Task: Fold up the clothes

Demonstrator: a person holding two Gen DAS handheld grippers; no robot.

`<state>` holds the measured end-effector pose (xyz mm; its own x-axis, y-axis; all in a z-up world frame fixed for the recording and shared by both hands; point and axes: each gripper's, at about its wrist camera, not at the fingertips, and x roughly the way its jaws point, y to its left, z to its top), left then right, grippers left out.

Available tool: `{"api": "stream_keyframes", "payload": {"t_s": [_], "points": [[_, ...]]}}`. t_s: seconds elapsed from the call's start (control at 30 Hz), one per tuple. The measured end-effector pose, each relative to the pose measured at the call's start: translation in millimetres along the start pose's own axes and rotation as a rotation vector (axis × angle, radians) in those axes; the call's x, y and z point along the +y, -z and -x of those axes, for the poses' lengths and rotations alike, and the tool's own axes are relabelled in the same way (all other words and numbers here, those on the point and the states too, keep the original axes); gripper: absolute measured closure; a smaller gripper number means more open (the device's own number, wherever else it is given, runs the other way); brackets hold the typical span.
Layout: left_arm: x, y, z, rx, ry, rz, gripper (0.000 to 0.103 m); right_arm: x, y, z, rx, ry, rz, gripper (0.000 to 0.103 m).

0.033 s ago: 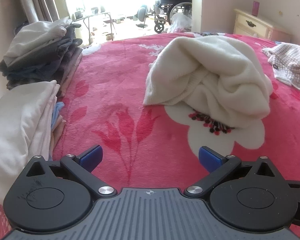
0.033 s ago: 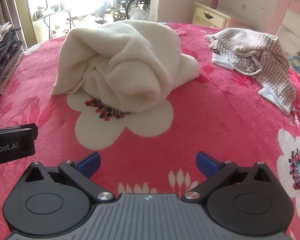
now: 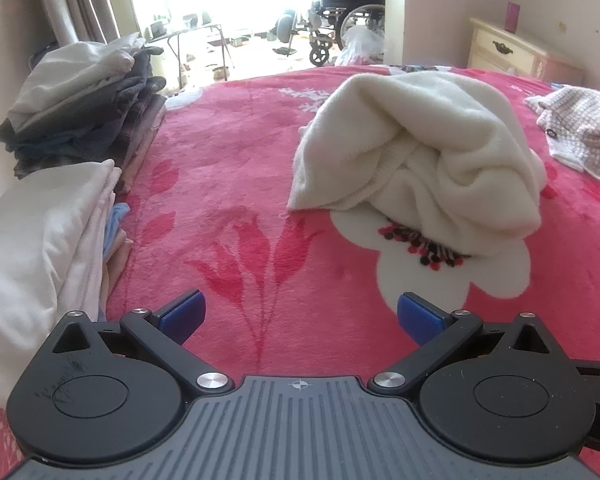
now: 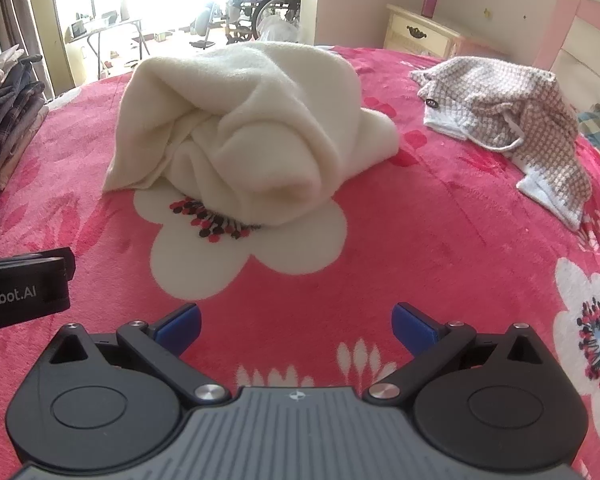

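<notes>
Both grippers released, nothing picked up yet
Left gripper (image 3: 300, 316) and right gripper (image 4: 296, 320) empty; cream garment (image 4: 240, 128) heaped mid-bed (image 4: 440, 260); next, probably grasp its edge.

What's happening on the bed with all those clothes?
Someone is folding laundry with a claw in each hand. Both the left claw and the right claw are wide open and holding nothing, hovering over the pink flowery blanket. A crumpled cream garment lies just ahead, not folded yet. A checked garment waits further right. Folded stacks of clothes sit at the left.
</notes>
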<state>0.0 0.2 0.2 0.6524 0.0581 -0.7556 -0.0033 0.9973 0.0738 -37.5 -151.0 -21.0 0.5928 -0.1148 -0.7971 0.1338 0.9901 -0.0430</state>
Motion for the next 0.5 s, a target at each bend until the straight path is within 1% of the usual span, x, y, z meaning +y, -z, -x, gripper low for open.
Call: {"api": "stream_keyframes", "payload": {"t_s": [0.13,0.4,0.5], "points": [[0.8,0.1,0.8,-0.006,0.004,-0.006,0.000,1.6,2.0,-1.5,-0.003,0.003,0.003,0.000],[17.8,7.1,-1.9,-0.013,0.025,0.000,0.001,2.0,-4.2,5.9,-0.005,0.003,0.002,0.000],[14.8,5.1,-3.2,-0.017,0.003,-0.002,0.001,4.8,-3.6,6.2,-0.011,0.004,-0.001,0.000]]}}
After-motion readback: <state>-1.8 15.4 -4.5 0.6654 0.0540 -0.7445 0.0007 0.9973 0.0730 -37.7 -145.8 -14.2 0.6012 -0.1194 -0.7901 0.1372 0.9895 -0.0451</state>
